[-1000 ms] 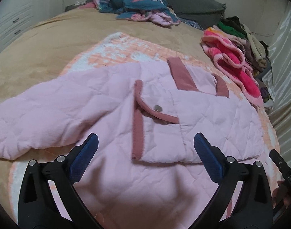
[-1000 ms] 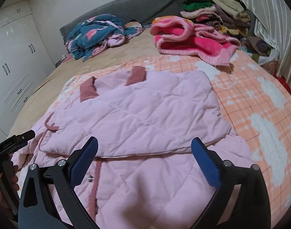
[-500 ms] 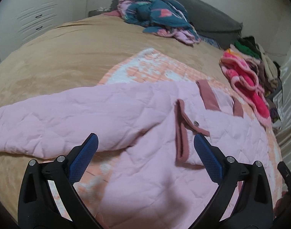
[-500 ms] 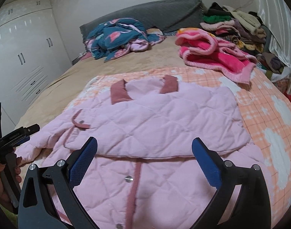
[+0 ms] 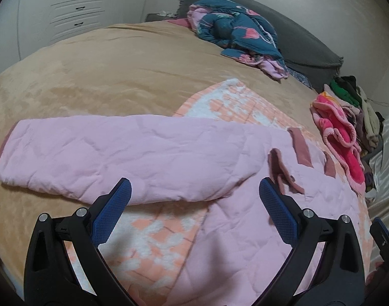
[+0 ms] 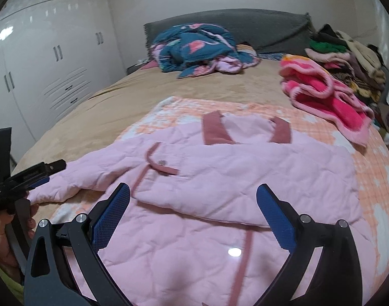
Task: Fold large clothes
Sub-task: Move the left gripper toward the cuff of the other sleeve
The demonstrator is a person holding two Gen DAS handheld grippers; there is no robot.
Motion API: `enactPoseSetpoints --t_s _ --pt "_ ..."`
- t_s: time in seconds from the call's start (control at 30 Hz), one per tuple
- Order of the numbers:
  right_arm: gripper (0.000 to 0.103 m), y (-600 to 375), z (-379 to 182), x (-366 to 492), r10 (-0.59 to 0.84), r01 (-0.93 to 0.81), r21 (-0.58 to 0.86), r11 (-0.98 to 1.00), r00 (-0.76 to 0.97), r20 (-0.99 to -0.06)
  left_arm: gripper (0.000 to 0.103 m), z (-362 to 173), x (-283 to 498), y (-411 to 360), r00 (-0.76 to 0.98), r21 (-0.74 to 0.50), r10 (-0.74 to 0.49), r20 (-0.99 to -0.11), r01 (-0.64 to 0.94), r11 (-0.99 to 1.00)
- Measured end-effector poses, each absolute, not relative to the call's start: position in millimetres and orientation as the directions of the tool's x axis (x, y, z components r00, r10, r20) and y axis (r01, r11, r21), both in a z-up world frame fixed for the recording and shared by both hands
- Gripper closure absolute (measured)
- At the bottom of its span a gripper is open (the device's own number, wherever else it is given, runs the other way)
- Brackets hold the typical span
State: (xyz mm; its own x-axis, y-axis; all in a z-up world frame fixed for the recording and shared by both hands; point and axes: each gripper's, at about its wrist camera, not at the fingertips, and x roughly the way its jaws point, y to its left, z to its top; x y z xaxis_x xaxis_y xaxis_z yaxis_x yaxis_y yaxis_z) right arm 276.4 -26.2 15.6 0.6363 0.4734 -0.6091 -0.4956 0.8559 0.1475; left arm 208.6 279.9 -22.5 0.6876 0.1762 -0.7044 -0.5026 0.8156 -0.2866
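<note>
Both hand-held grippers [image 5: 194, 207] above pink jacket [image 5: 148, 153]

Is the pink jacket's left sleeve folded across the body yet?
No. In the left wrist view the sleeve lies stretched out sideways over the tan bedspread.

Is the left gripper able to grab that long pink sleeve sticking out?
Probably yes. The left gripper is open and empty, and the sleeve lies flat on the bed just ahead of its fingers, with nothing on top of it or in between.

pale pink quilted jacket [image 6: 245, 176] with mauve trim, tan bedspread [image 5: 118, 63]
</note>
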Motion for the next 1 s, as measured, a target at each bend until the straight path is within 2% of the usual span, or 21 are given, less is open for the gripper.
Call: enactPoseSetpoints --t_s 1.0 --pt "0.004 114.7 -1.5 234.3 0.556 -0.684 0.079 0.725 0.514 -0.653 0.009 -58.0 135.9 371.9 0.646 -0.351 0.258 -0.719 -0.657 0.667"
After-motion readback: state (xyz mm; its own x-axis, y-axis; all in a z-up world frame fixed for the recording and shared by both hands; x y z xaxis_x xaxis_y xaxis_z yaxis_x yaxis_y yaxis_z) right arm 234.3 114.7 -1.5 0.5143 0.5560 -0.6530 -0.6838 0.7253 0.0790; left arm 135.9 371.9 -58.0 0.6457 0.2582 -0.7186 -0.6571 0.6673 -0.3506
